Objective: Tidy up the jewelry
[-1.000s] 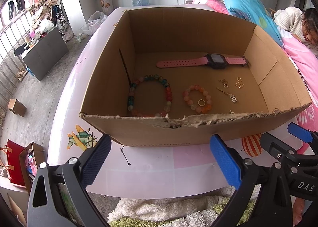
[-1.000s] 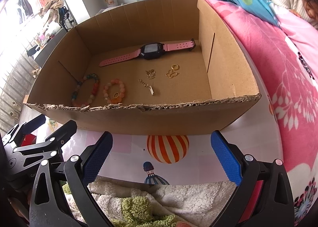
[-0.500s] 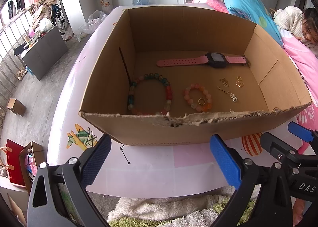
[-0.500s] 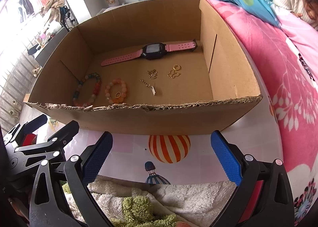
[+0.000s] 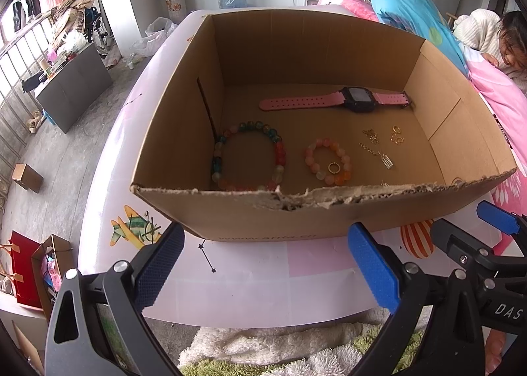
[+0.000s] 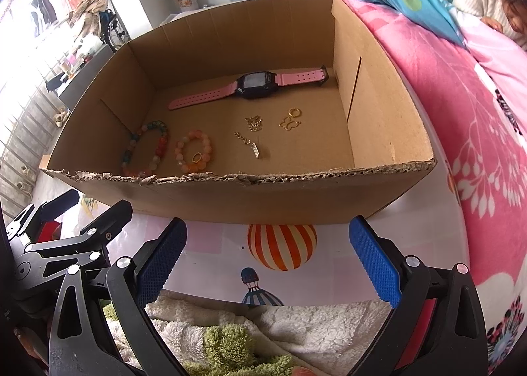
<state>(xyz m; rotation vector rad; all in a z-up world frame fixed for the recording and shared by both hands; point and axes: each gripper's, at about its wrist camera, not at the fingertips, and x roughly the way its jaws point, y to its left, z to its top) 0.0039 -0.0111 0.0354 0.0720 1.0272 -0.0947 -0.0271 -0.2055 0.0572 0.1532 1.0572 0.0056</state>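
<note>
An open cardboard box [image 5: 250,218] [image 6: 263,198] stands on a pale table. On its floor lie a pink-strapped watch [image 5: 339,100] [image 6: 250,84], a multicoloured bead bracelet [image 5: 248,155] [image 6: 145,148], a smaller peach bead bracelet [image 5: 327,162] [image 6: 194,152] with a gold ring [image 5: 333,168] resting on it, a chain with a pendant [image 5: 378,153] [image 6: 250,145], and small gold charms [image 5: 397,135] [image 6: 290,119]. My left gripper [image 5: 263,267] and right gripper [image 6: 268,264] both stand open and empty, in front of the box's torn near wall.
A pink blanket [image 6: 461,119] and blue bedding [image 5: 411,13] lie right of the box, where a person [image 5: 494,37] rests. A fluffy white and green rug [image 6: 250,330] lies below the table edge. Bags and a small box sit on the floor at left [image 5: 26,264].
Both grippers have risen slightly, so more of the box floor shows over the near wall. Nothing in the box has moved.
</note>
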